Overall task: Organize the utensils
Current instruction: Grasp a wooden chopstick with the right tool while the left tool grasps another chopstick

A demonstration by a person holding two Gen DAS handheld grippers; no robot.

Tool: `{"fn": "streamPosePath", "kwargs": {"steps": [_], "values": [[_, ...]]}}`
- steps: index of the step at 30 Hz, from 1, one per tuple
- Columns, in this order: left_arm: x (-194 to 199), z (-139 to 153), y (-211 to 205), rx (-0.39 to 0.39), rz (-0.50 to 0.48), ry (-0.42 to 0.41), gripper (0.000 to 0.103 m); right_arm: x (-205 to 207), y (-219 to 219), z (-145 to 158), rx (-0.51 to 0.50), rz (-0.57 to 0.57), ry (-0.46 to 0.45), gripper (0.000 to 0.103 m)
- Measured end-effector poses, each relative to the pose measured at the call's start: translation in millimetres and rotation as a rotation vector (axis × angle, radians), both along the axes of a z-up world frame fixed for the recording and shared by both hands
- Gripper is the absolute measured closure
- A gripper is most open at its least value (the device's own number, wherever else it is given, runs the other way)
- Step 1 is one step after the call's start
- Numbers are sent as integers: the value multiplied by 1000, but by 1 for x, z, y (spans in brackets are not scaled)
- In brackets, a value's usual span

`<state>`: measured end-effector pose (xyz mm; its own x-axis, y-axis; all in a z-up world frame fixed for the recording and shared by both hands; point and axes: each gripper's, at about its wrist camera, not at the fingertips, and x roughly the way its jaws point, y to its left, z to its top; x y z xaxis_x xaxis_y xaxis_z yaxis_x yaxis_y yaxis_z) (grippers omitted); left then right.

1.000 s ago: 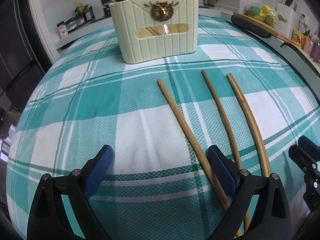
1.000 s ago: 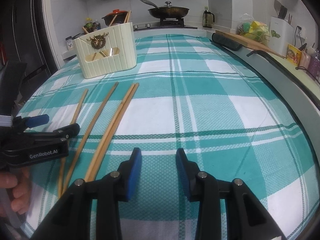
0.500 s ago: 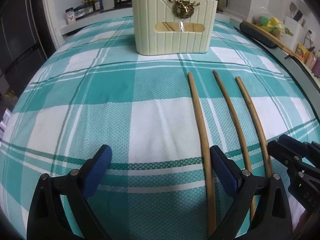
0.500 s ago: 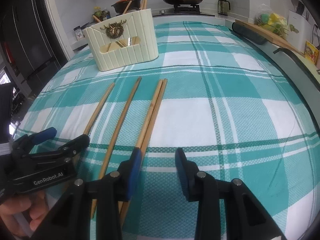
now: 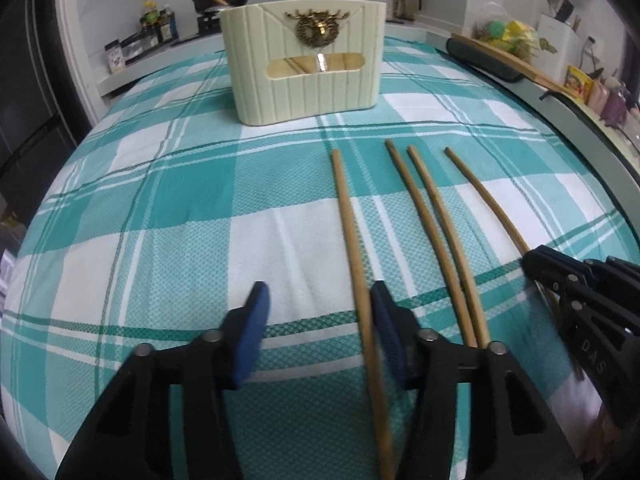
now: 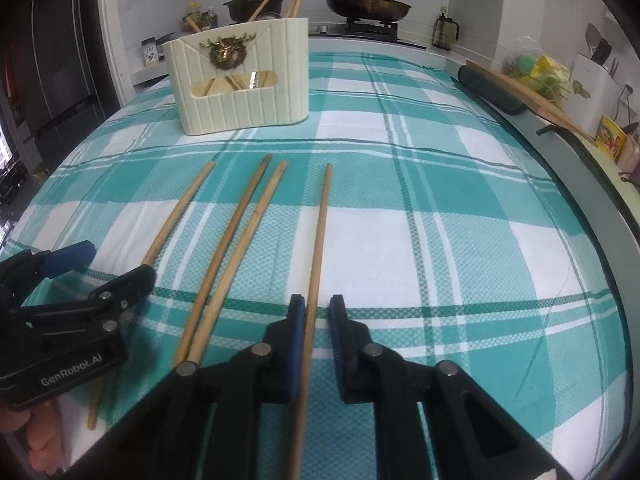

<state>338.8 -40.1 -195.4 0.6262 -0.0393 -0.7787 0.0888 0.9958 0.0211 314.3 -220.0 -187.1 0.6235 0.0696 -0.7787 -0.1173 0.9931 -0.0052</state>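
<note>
On the tabletop: a teal-and-white checked cloth (image 5: pixel 168 216) covers it; four chopsticks lie side by side on the cloth, tips toward a cream holder (image 5: pixel 305 62).
Holder: stands upright at the far side of the cloth, well apart from both hand-held grippers; a brass stag emblem (image 5: pixel 317 29) sits on its front, and more chopsticks (image 6: pixel 294 5) stick up out of its top.
Left hand-held gripper (image 5: pixel 318 322): low over the near edge of the cloth, fingers pointing toward the holder, jaws apart with a wide gap.
Leftmost chopstick (image 5: pixel 352 236): runs through that gap, just beside the inner face of the right-hand blue pad (image 5: pixel 386 334); whether it touches the pad cannot be told. The other pad is clear of it.
Middle pair (image 5: pixel 432 224): two chopsticks close together, outside the left hand-held gripper's jaws, passing under its right finger.
Right hand-held gripper (image 6: pixel 317 316): also low and level, pointing toward the holder, jaws parted by a narrow gap.
Rightmost chopstick (image 6: pixel 320 236): lies in that narrow gap, against or just beside the left pad (image 6: pixel 297 334), with open space between it and the other pad; not clamped.
Hand: part of the person's left hand (image 6: pixel 38 444) shows under the left hand-held gripper in the right wrist view.
Far counter: a pan (image 6: pixel 367 3) on a stove and a red-lidded pot (image 6: pixel 255 1) stand behind the tabletop.
</note>
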Motion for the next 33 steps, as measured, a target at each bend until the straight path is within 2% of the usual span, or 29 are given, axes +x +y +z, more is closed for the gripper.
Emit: {"fn": "streamPosePath", "kwargs": {"steps": [1, 2, 6, 12, 13, 15, 16, 17, 18, 19, 20, 21, 26, 28, 31, 33], "values": [[-2, 1, -4, 15, -5, -7, 83, -2, -5, 0, -1, -15, -4, 97], [-2, 1, -6, 30, -4, -9, 97, -3, -10, -1, 1, -29, -8, 97], [-6, 2, 6, 27, 59, -2, 98, -9, -31, -2, -1, -86, -19, 97], [-27, 2, 55, 35, 151, 26, 96, -24, -58, -3, -36, -134, -33, 97], [-31, 2, 63, 34, 161, 29, 92, -26, -60, -3, -43, -132, -36, 97], [-36, 2, 74, 24, 177, 43, 73, -31, -62, -3, -63, -126, -46, 95], [-37, 2, 79, 19, 185, 48, 46, -33, -63, -3, -58, -121, -48, 94], [-38, 3, 82, 12, 189, 47, 30, -34, -64, -3, -51, -117, -52, 92], [-38, 3, 85, 8, 192, 41, 28, -34, -65, -2, -41, -114, -53, 81], [-37, 2, 87, 14, 196, 43, 28, -34, -66, -2, -32, -113, -51, 64], [-34, 1, 87, 25, 198, 52, 28, -34, -67, -2, -23, -112, -46, 59], [-31, -2, 88, 32, 196, 65, 27, -32, -69, -2, -13, -112, -42, 58], [-23, -6, 93, 55, 193, 62, 5, -30, -71, -4, 0, -96, -27, 57], [-22, -8, 97, 42, 201, 65, 1, -29, -70, -4, -6, -83, -25, 55], [-20, -11, 103, -5, 202, 77, 1, -27, -74, -4, 10, -71, -19, 51], [-20, -11, 103, -7, 196, 73, 1, -27, -73, -5, 3, -58, -20, 49]]}}
